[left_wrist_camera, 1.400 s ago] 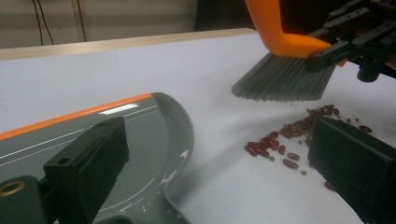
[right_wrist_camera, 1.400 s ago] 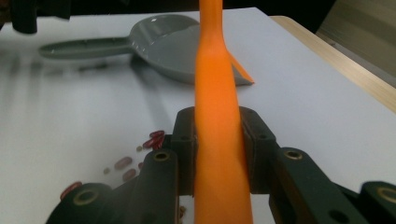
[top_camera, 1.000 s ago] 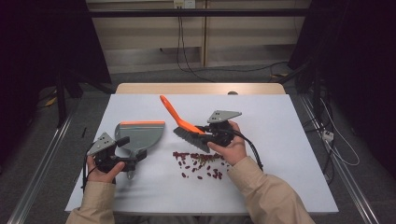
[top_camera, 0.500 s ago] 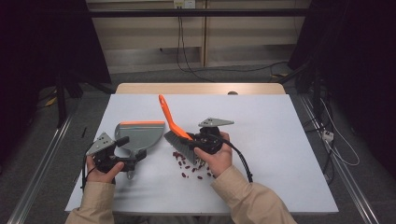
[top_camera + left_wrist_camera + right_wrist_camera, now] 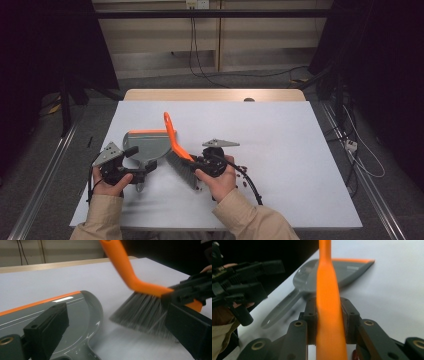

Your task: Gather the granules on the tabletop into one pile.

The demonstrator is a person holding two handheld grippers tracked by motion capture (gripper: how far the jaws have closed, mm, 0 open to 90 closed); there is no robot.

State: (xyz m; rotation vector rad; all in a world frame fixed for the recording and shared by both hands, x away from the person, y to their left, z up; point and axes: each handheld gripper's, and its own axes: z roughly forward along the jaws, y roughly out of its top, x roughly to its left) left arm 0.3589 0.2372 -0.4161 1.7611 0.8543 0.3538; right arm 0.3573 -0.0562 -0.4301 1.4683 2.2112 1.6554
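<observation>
White table: one brush, one dustpan

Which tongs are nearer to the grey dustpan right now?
Left. The left tongs sit open at the dustpan handle, by its near end. The right tongs are shut on the brush, whose bristles lie just right of the pan.

A white table with a wooden far edge fills the middle of the frame, on grey floor. Beyond it, at top centre, a pale wall carries hanging black cables. Upper left and right corners are dark.
</observation>
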